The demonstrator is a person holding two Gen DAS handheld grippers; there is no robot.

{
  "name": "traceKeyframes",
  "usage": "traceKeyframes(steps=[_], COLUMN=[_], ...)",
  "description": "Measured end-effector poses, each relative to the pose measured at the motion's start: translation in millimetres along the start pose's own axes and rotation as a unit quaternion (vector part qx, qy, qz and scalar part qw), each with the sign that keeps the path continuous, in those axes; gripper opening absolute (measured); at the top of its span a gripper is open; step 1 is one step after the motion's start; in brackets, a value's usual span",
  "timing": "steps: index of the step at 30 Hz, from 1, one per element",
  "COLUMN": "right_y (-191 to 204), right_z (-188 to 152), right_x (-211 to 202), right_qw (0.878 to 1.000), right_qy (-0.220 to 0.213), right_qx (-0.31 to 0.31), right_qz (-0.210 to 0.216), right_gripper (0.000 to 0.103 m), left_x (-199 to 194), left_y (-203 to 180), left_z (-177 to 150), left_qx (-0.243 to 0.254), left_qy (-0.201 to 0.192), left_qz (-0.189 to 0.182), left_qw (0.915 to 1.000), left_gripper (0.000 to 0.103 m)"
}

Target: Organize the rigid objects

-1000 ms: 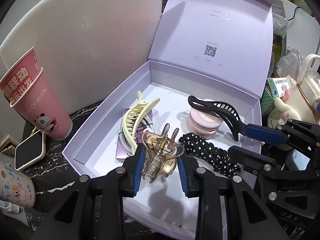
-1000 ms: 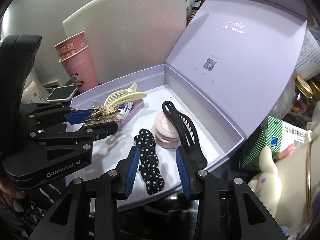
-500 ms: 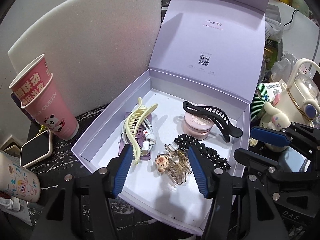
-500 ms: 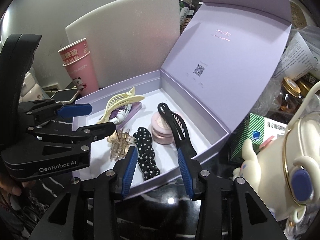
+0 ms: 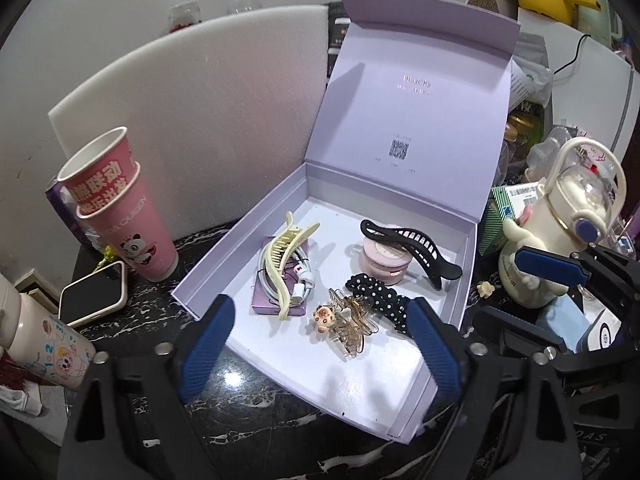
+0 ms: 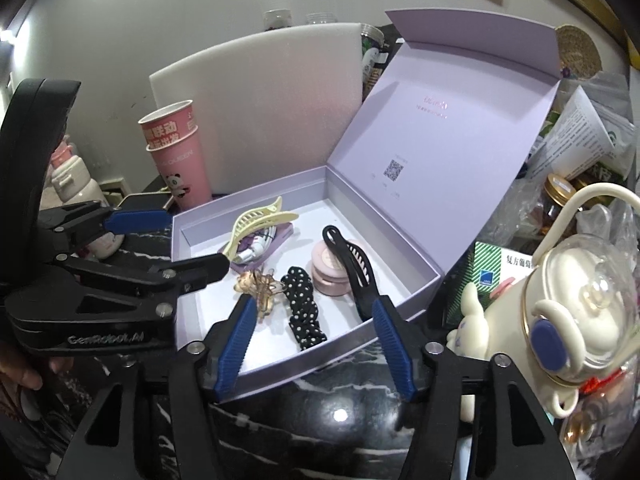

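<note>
Left tongs (image 5: 320,344): jaws spread wide, having just been opening, nothing between the pads; held above the near edge of the open lilac cardboard gift box (image 5: 460,296).

Left wrist view, contents:
- translucent amber claw clip with a small bear charm (image 5: 348,320), lying loose on the box floor, near front;
- cream plastic banana clip (image 5: 286,260) across a coiled white cable on a purple card;
- black banana clip (image 5: 416,244) resting over a round pink compact (image 5: 382,260);
- black polka-dot scrunchie (image 5: 380,300), touching the claw clip.

Risks, as judged: the upright lid (image 5: 416,92) could be knocked shut if a gripper swings high at the back. A low sweep over the front wall could drag the claw clip or shift the box on the glossy black marble tabletop (image 5: 256,392). Stacked pink paper cups (image 5: 120,216) and a phone (image 5: 94,300) stand just left of the box, easily toppled or nudged.

Right tongs (image 6: 316,340): jaws apart, having just been opening, empty; over the front wall of the box, with the black banana clip's tail just beyond the right pad.

Right wrist view: clutter crowds the box's right side, a cream teapot-shaped bottle (image 6: 572,320) and a green striped carton (image 6: 486,268); a sideways exit there risks a knock. The left gripper occupies the left. Open room lies straight up and back toward the person, and in the bare rear corner of the box floor.
</note>
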State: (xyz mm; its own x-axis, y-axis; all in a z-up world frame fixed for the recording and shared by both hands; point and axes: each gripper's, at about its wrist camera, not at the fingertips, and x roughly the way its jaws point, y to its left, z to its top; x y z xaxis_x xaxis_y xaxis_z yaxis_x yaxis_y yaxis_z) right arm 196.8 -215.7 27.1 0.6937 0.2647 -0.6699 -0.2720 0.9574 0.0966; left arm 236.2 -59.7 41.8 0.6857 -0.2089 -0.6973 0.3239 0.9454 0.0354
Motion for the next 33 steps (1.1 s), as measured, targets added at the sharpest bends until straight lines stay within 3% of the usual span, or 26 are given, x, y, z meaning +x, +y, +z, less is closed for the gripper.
traceKeyframes(steps=[23,33], right_y=[15,27], right_z=[-17,-30], right_x=[-61,-70], right_qw=[0.999,0.999], right_qy=[-0.026,-0.020], right_qx=[0.017,0.001], right_qz=[-0.037,-0.051], right_gripper=[0.103,0.103], left_x=[-74,-97], left_y=[2,3], left_z=[-33,-56], left_qx=[-0.015,-0.026], left_qy=[-0.027,-0.032], left_qz=[0.035,0.053], left_qw=[0.9989,0.9978], left_gripper=[0.091,0.091])
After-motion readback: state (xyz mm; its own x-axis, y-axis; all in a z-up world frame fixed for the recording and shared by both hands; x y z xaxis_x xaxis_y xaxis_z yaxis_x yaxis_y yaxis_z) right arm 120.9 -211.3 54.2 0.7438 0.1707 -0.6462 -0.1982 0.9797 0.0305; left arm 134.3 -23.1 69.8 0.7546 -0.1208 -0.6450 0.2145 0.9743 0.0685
